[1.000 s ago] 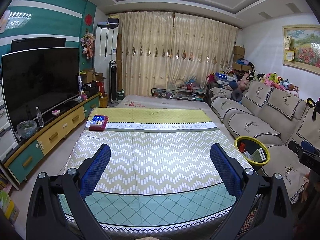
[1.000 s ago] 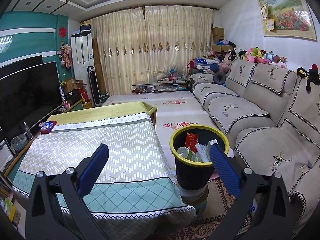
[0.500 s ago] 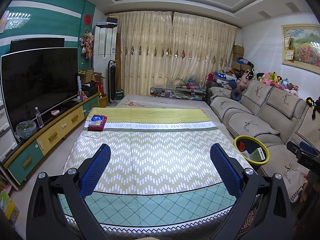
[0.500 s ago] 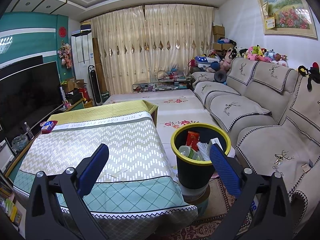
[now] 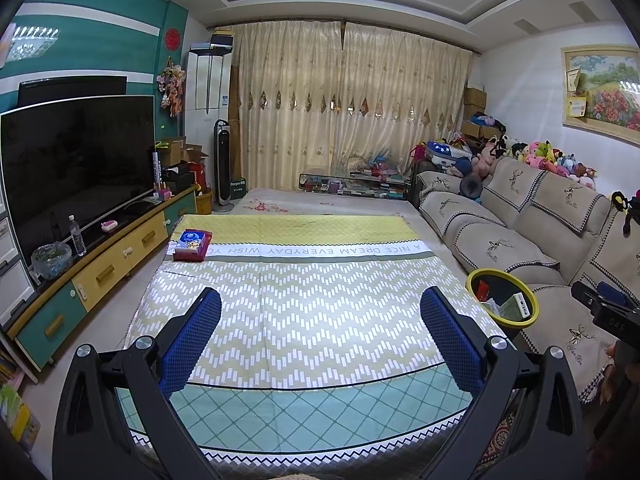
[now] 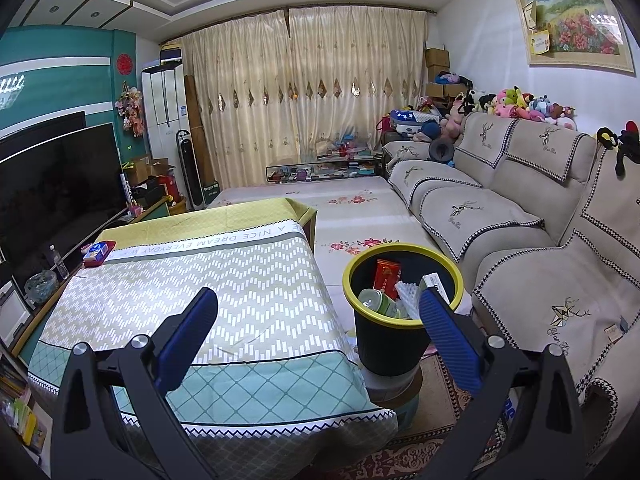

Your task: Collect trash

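Left wrist view: the left hand-held gripper (image 5: 320,312) is spread wide and holds nothing, hovering over the near end of the table (image 5: 304,400). The cloth-covered top carries only a red tissue box (image 5: 193,245) at the far left corner; no loose trash is visible on it. The trash bin (image 5: 502,303) stands off the table's right edge.

Right wrist view: the right hand-held gripper (image 6: 318,312) is likewise wide and empty, near the bin (image 6: 390,344). Inside the bin lie a red wrapper (image 6: 386,274), a bottle (image 6: 376,300) and a small carton (image 6: 434,282). Judgement: collection appears essentially complete.
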### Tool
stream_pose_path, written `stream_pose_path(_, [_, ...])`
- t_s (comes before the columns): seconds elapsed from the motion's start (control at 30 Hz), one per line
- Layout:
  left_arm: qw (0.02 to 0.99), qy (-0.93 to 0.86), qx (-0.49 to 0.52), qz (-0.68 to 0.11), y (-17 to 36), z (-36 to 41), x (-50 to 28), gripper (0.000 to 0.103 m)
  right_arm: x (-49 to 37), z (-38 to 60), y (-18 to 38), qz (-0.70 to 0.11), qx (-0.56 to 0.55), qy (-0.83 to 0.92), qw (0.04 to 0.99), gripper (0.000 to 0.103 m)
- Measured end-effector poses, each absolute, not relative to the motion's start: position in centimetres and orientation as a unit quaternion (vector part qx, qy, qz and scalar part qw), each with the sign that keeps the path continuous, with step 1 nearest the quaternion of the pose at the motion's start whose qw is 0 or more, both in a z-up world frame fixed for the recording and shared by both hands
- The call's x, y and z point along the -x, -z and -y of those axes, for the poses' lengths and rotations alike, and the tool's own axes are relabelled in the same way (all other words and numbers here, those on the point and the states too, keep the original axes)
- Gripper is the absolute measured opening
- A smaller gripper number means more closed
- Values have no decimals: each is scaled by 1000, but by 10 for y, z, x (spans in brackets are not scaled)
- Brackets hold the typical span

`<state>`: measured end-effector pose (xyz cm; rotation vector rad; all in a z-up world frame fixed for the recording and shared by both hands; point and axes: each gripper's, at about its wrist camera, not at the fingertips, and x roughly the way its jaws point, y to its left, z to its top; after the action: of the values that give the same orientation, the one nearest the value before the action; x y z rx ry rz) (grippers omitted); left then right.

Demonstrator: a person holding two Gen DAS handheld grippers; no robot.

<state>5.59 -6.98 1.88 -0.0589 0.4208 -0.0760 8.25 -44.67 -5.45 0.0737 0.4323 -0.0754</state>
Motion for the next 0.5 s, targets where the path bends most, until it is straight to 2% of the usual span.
stream_pose_path(0.5, [976,39,31,-213,-15,71,-57,98,-84,447,57,-216,-39,37,975,96])
